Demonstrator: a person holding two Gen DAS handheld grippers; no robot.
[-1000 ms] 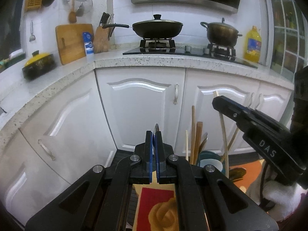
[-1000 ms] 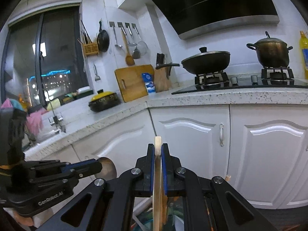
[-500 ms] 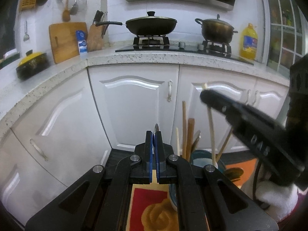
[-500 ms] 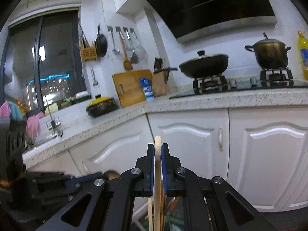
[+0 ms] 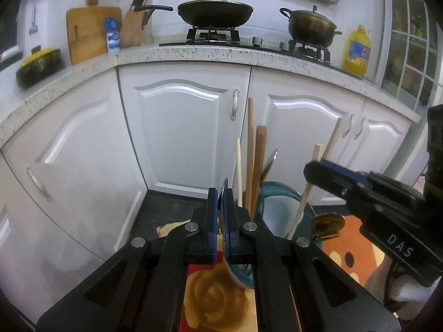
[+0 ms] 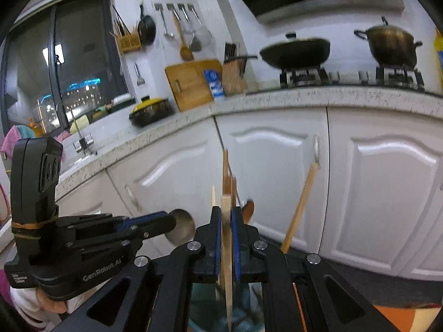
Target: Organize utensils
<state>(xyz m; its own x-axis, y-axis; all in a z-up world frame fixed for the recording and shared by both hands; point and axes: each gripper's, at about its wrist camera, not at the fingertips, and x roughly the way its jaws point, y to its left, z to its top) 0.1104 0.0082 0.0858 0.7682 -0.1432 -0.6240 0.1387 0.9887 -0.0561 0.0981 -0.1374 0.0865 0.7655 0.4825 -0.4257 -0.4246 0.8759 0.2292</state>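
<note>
Two grippers in play, both over the teal utensil holder [image 5: 279, 193] that stands on the patterned mat [image 5: 213, 298] by the white cabinets [image 5: 182, 127].

We see the left gripper [image 5: 221, 202] with its blue pads starting to part around a metal spoon [image 5: 224, 188] that sits upright between them; the pads look to be on the metal yet. From the right wrist view the spoon's bowl [image 6: 181, 229] shows past the fingertips of the left gripper [image 6: 166, 222].

We see the right gripper [image 6: 226, 215] clamped on a pale wooden chopstick [image 6: 225, 249], held near vertical, its lower end going down toward the holder's mouth. In the left wrist view the right gripper [image 5: 313, 170] pinches that chopstick [image 5: 301, 204] above the rim.

Several wooden handles [image 5: 254, 160] already stand in the holder. Behind, on the counter [image 5: 221, 55]: wok [image 5: 214, 13], pot [image 5: 310, 26].
</note>
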